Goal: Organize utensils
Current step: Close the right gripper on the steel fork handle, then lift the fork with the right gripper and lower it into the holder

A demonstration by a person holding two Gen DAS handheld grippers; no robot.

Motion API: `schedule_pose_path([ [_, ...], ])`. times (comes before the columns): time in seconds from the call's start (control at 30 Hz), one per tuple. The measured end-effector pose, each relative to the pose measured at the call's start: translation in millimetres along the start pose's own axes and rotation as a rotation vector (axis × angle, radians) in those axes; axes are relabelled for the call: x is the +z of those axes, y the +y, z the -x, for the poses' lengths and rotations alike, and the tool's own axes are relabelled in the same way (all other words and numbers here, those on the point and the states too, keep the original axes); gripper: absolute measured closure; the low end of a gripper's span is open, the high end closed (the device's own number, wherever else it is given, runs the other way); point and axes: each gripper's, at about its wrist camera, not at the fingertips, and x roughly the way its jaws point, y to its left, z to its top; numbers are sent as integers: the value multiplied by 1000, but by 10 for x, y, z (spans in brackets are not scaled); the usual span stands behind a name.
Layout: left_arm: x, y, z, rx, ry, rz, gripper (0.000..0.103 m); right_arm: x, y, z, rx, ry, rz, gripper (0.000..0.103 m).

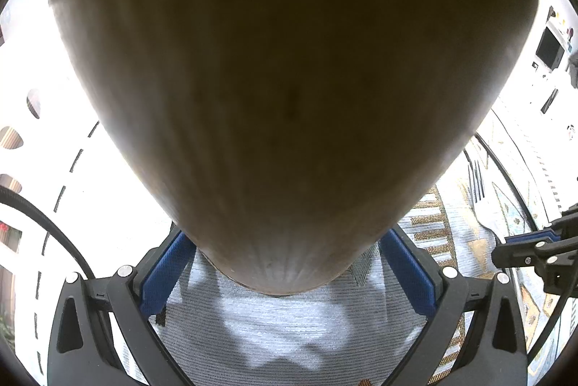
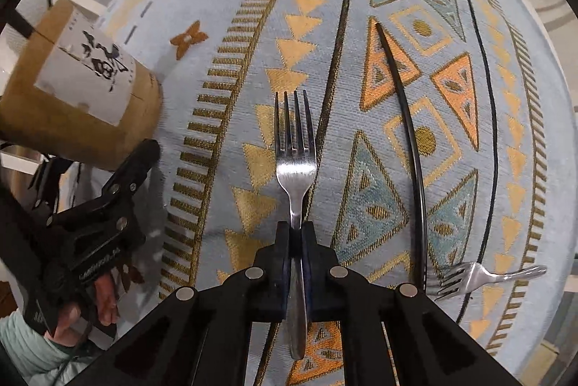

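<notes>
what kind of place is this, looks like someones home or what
Probably a home dining or kitchen table. A woven patterned tablecloth covers it, metal forks lie on it, and a brown cylindrical container with a paper label stands at its edge. Little of the room itself shows.

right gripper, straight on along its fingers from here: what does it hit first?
Probably the patterned cloth right below. The right gripper points down at it, shut on a fork whose tines lead, so they would likely touch first. The gap is hard to judge.
</notes>
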Motion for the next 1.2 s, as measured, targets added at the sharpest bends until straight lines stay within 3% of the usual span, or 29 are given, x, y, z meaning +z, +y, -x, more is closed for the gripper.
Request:
schedule_pose_path([
  [0.13, 12, 4, -13, 1, 1, 0, 0, 226, 344, -116, -82, -15, 52, 98],
  [0.3, 7, -18, -7, 2, 0, -1, 0, 127, 207, 104, 92, -136, -17, 98],
  [0.5, 13, -27, 6, 2, 0, -2, 0, 72, 51, 436, 232, -267, -79, 98],
  [0.8, 17, -15, 5, 1, 0, -2, 0, -428, -205, 906, 292, -397, -166, 98],
  [0.97, 13, -51, 16, 2, -1, -2, 0, -522, -268, 1219, 309, -470, -197, 98],
  [1.2, 10, -51, 14, 0, 0, -2, 0, -474, -44, 1932, 351, -604, -90, 98],
])
